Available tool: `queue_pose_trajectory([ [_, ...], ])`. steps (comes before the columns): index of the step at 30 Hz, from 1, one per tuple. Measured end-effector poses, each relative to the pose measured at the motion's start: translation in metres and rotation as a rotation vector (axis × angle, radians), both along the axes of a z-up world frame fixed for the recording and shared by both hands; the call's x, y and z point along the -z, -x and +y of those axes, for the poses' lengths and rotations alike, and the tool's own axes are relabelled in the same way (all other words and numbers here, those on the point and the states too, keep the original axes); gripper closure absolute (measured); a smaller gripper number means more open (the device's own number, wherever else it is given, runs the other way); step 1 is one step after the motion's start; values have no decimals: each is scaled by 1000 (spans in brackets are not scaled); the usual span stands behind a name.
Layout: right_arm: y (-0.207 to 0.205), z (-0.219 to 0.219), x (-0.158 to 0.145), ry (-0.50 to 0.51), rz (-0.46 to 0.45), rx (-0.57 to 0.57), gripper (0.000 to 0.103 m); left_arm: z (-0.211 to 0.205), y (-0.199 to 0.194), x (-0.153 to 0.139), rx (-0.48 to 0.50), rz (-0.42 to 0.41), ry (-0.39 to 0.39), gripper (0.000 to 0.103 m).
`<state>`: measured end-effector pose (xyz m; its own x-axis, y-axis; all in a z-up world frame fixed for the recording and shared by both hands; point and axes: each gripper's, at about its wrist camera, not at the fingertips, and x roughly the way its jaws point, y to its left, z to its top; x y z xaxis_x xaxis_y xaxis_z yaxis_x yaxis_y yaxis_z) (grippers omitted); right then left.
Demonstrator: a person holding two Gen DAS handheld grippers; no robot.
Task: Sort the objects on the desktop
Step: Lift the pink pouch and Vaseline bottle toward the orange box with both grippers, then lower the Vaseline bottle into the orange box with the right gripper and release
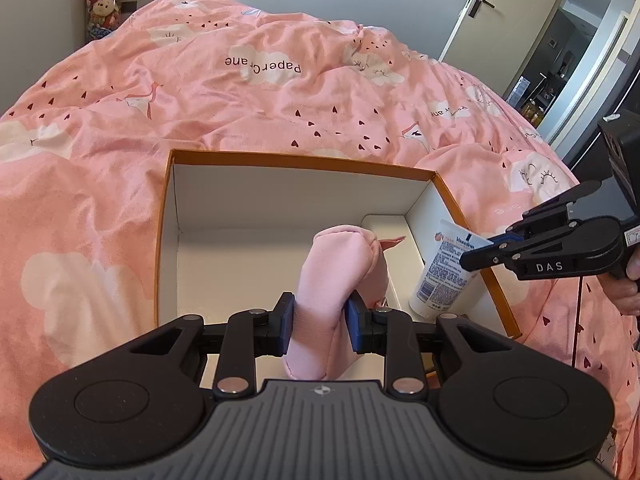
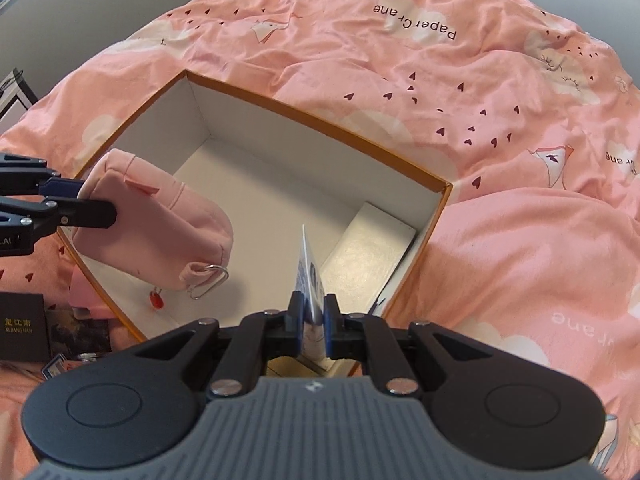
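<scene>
Pinched between the pads of the left hand-held gripper (image 1: 319,326), a pink pouch (image 1: 340,280) hangs over the open orange-rimmed box (image 1: 304,162) on the bed (image 1: 120,128), while the right hand-held gripper (image 2: 313,326) clamps a white Vaseline tube (image 1: 444,270) above the box's right corner beside a white carton (image 2: 372,248). Both seem mid-deposit; next calls for lowering, then releasing. Quilt reads "PaperCrane"; one arm "DAS".

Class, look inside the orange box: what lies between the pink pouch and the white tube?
Only bare white box floor separates the pink pouch and white tube, seen in the right wrist view.
</scene>
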<state>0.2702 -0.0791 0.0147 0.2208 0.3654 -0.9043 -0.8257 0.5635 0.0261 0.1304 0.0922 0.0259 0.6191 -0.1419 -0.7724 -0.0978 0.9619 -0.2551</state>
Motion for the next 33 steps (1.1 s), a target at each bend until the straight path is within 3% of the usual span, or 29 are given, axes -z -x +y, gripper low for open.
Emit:
queue_pose_trajectory([
  [10, -27, 36, 8, 122, -124, -126, 81, -2, -14, 12, 1, 31, 21, 72],
  [19, -39, 58, 33, 252, -224, -234, 81, -2, -25, 27, 3, 68, 53, 71],
  [29, -35, 55, 28, 261, -256, -213, 78, 1, -31, 43, 4, 103, 85, 71],
  [33, -32, 51, 23, 257, -189, -187, 78, 2, -31, 44, 3, 106, 89, 71],
])
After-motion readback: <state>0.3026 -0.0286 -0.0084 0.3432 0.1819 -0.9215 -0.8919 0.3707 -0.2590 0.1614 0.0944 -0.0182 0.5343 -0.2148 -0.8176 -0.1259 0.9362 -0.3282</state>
